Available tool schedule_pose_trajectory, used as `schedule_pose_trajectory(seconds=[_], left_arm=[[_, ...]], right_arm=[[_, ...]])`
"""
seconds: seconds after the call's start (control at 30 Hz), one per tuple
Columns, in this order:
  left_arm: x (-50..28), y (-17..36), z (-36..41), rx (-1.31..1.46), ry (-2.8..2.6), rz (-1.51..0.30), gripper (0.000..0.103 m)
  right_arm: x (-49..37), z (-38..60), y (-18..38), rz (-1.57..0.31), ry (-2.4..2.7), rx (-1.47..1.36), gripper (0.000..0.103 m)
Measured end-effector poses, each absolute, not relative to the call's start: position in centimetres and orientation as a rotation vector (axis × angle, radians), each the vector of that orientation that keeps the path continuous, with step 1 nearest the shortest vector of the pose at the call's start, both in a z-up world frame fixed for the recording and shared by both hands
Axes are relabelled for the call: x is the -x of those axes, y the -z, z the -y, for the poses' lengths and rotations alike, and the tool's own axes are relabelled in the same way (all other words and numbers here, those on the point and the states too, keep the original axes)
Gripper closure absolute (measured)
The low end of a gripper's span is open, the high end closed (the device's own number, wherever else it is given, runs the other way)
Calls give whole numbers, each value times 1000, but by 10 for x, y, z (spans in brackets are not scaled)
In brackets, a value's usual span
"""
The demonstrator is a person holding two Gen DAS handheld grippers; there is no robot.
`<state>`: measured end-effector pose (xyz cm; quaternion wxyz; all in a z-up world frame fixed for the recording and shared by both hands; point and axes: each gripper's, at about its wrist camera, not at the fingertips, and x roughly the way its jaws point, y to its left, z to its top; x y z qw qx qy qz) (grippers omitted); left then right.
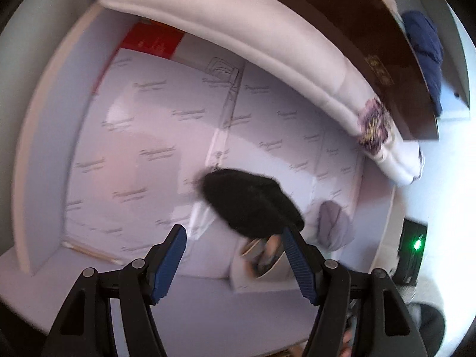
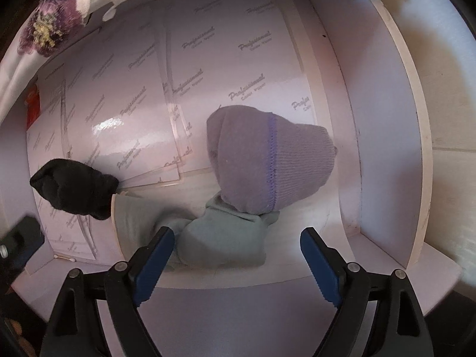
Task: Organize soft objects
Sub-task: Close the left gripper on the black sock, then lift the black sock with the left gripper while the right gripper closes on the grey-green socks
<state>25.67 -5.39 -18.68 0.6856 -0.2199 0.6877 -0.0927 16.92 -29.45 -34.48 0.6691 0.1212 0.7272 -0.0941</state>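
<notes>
Lilac ribbed knit beanie (image 2: 267,160) sits in the white drawer (image 2: 386,119), leaning on a folded grey-green fleece cloth (image 2: 220,238); black fuzzy hat (image 2: 74,190) lies left of the beanie. Likely light, limp, non-slip; pinch the beanie's crown. Right gripper (image 2: 238,255) and left gripper (image 1: 235,255): jaws apart, empty.

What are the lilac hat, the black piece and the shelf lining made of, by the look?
Lilac hat: knitted yarn, matte; fine ribs and a darker stitched seam show. Black piece: looks like fleece or plush, matte with a fuzzy edge; too blurred to say which. Shelf lining: glossy printed sheets, paper or plastic film; a bright glare patch and repeated lettering show.
</notes>
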Motion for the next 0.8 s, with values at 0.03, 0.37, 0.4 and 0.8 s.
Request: schedule_pose_trajectory(seconds=[0.03, 0.37, 0.4, 0.8], left_arm=[[-258, 189, 57, 508, 207, -1543, 35], [-277, 215, 78, 554, 184, -1595, 35], [-279, 217, 79, 550, 173, -1596, 35], [-276, 222, 98, 423, 269, -1577, 52]], right_arm=[[-168, 294, 346, -1640, 213, -275, 15], [-166, 283, 346, -1645, 204, -256, 14], [-165, 283, 346, -1645, 204, -256, 14], [-173, 278, 348, -1644, 204, -255, 14]])
